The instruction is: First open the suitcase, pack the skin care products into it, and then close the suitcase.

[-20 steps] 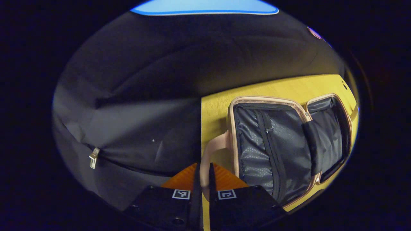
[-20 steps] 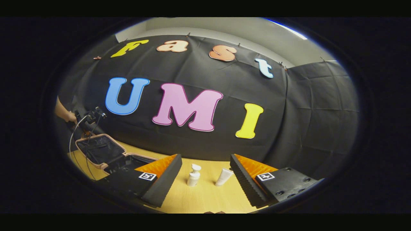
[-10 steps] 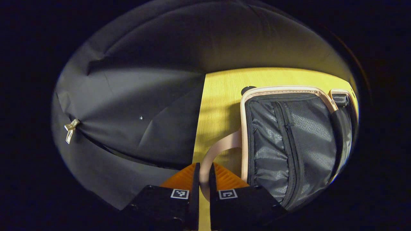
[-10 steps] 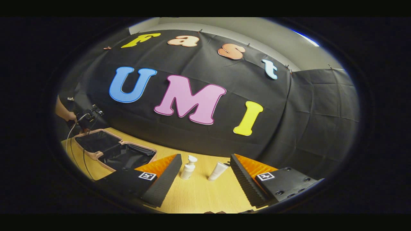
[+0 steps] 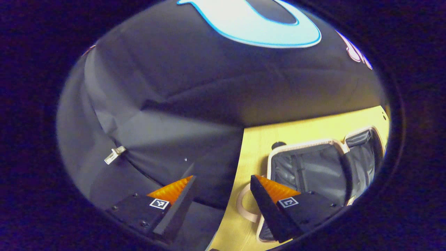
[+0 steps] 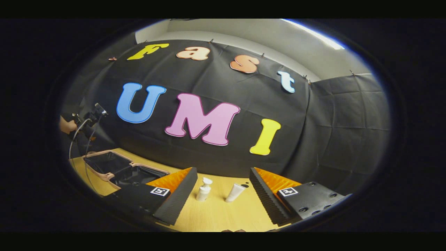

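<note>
The left gripper (image 5: 221,195) hangs above the table (image 5: 296,130) with its fingers spread wide and nothing between them; the suitcase (image 5: 313,170) lies open and flat just beyond its right finger, the pale handle (image 5: 244,207) looping out beside that fingertip, untouched. The right gripper (image 6: 223,190) is likewise parted and empty; the pump bottle (image 6: 203,189) and the tube (image 6: 235,192) stand side by side on the wood straight ahead between its fingers, and the suitcase (image 6: 118,167) sits off past its left finger.
</note>
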